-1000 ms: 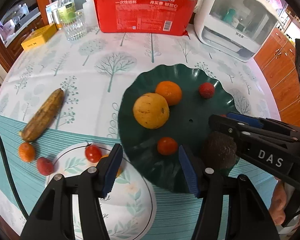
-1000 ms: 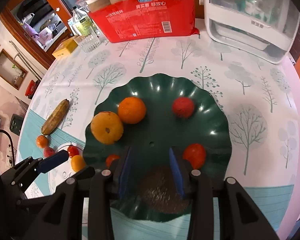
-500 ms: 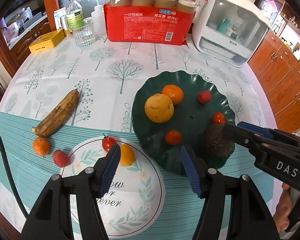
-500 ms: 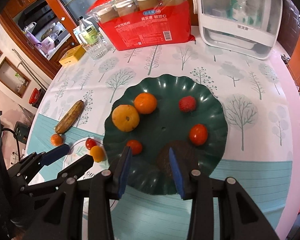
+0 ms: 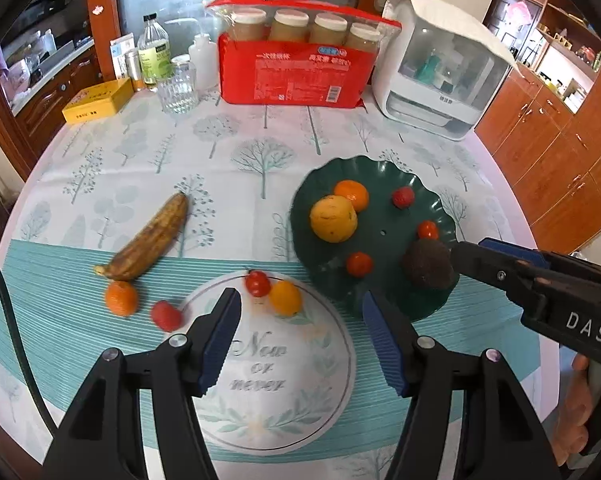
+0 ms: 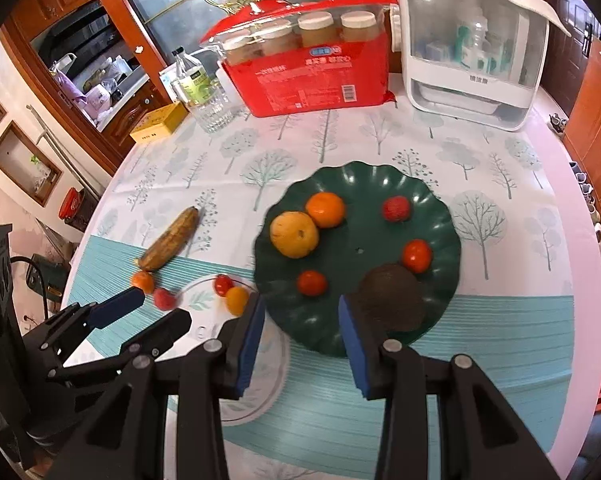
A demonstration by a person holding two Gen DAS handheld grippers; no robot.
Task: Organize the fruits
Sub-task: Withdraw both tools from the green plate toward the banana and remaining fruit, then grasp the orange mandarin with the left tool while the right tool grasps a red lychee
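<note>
The left gripper (image 5: 300,336) has its fingers (image 5: 220,336) released, nothing between them, just opened wider above the white plate (image 5: 332,392). Just beyond them lie a cherry tomato (image 5: 258,283) and a small yellow fruit (image 5: 285,298). The right gripper (image 6: 300,336) fingers (image 6: 352,340) are apart and empty; the avocado (image 6: 392,300) sits just past them on the green plate (image 6: 380,184) on the bench (image 5: 220,152).

Six fruits lie on the green plate (image 5: 440,184), five off it, among them one banana (image 5: 148,240).
</note>
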